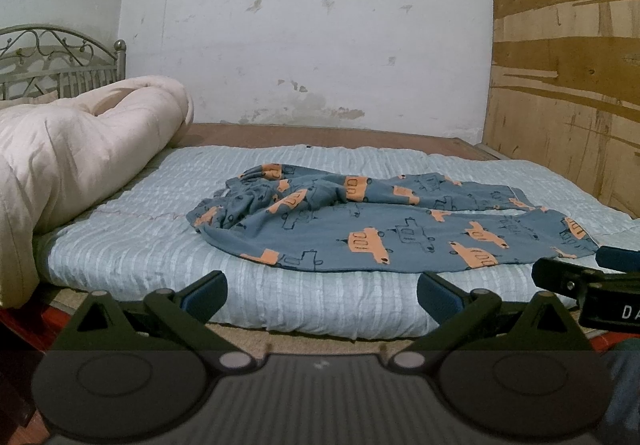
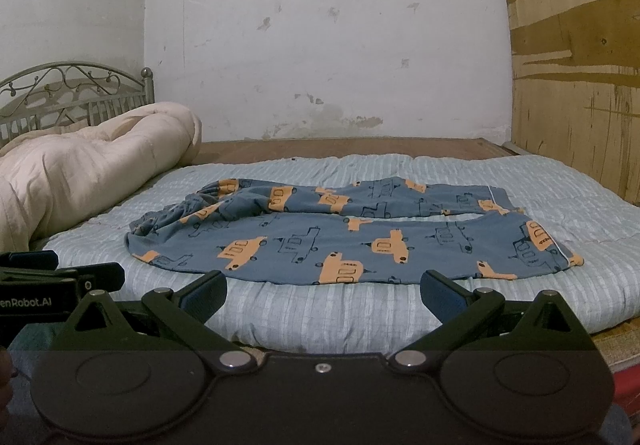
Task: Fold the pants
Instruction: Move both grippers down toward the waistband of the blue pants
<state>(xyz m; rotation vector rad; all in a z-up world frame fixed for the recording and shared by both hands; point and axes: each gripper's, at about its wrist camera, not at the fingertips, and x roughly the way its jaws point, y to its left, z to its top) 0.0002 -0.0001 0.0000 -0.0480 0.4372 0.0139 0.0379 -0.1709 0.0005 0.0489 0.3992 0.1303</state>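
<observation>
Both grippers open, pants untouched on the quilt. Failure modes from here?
1. The pants lie on a soft ribbed quilt; a low pinch by the right gripper may grab quilt too.
2. The waistband end is bunched, so the left gripper may catch one layer only.

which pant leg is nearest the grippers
The front leg of the pants, lying flat along the mattress edge just beyond both open grippers. The other leg lies behind it, toward the wall.
</observation>
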